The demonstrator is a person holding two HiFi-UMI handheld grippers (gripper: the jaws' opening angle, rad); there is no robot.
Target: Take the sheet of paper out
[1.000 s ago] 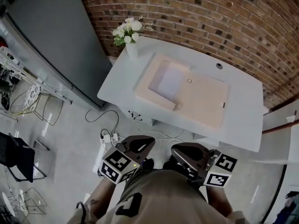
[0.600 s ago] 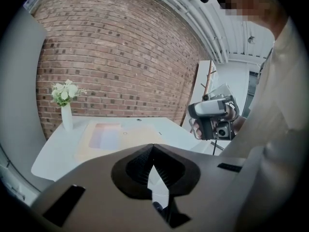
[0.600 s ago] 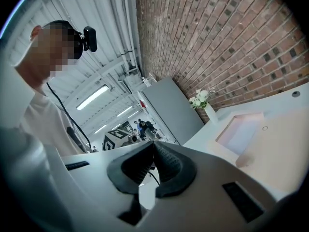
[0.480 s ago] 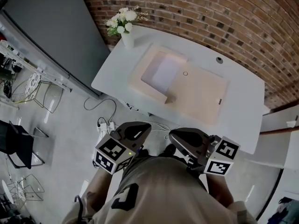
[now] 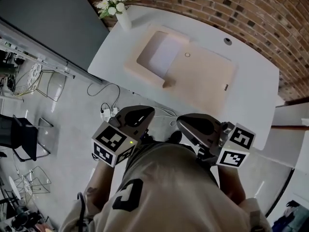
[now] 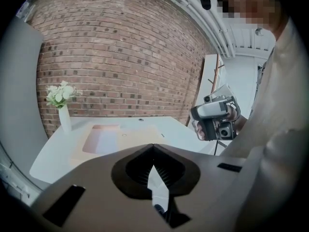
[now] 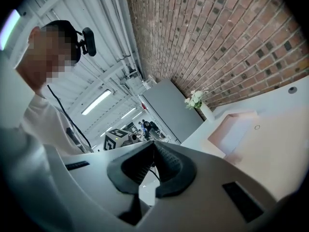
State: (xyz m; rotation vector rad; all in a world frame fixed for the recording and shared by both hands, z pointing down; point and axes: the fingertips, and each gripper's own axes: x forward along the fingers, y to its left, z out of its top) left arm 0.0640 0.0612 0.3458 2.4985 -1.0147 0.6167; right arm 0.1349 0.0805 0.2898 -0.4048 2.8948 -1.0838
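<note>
Head view, looking steeply down: I hold both grippers against my chest, well short of the white tabletop (image 5: 256,95). The left gripper (image 5: 145,114) has its jaws closed on nothing, and the right gripper (image 5: 186,123) has its jaws closed and empty too.

The sheet of paper (image 5: 164,57) lies flat in the recessed left half of a beige open case (image 5: 205,79). The case sits mid-tabletop, with its recessed end toward the far-left corner. A vase of white flowers (image 5: 123,17) stands at that corner, just beside the case.

Risks, as I judge them:
- **Jaws:** they must part before I reach in, or they will only push the sheet about.
- **Sheet:** it is thin and lies flat below a raised rim, so it gives little edge to pinch. A hard nip could crease or tear it.
- **Case:** it may slide on the smooth tabletop if nothing steadies it.
- **Vase:** a wide sweep of the left gripper could topple it.
- **Cables:** a power strip and cables (image 5: 108,114) lie on the floor off the near-left edge, where my feet could catch them.

Hard to tell:
- My torso hides my hands and the tabletop's near edge.
- I cannot tell whether there is one sheet or several, or whether it is loose or clipped down.
- A small round mark and a small dark fitting on the case's flat half are too small to identify.
</note>
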